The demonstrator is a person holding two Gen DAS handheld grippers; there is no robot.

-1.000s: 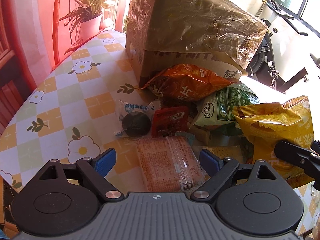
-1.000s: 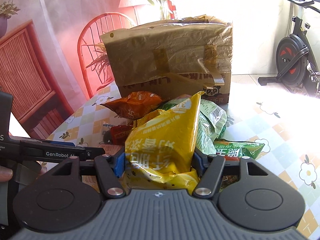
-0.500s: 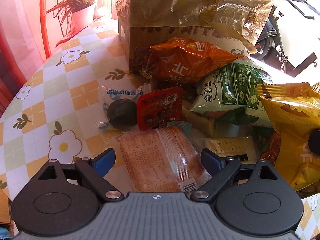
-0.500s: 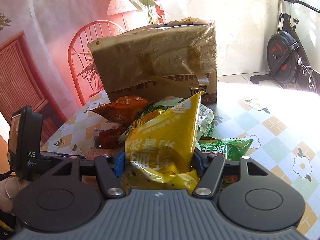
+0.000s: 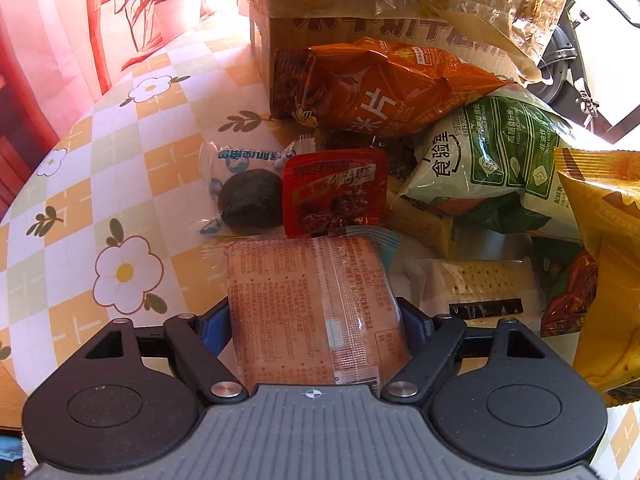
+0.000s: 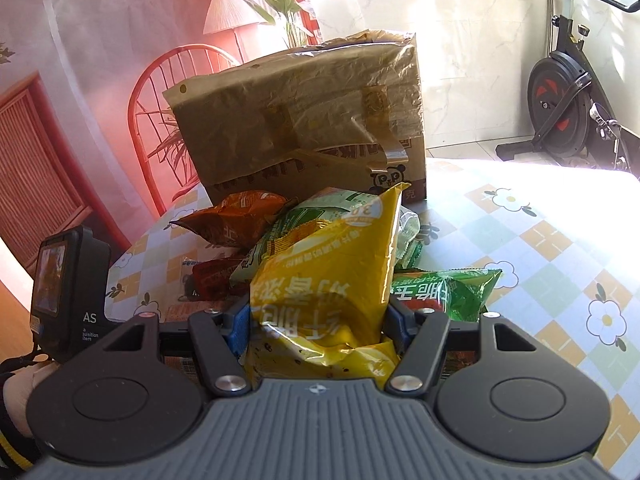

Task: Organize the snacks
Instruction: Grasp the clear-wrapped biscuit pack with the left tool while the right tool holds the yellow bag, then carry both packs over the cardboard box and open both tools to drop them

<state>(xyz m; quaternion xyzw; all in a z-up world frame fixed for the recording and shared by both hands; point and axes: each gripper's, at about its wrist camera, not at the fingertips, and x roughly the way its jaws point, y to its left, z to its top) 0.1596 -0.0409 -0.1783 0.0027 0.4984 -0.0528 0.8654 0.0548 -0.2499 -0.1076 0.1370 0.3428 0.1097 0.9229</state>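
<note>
Left wrist view, left tool (image 5: 316, 322) just closed onto pink biscuit packet (image 5: 312, 312), right tool (image 6: 316, 326) clamping yellow chip bag (image 6: 328, 288)

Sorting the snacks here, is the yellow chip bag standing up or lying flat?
Standing up: the yellow chip bag rises on end between the right gripper's pads, which pinch its lower part.

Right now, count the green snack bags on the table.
2. One pale green bag lies behind the yellow bag; one bright green bag lies right of it. Others may be hidden underneath.
</note>
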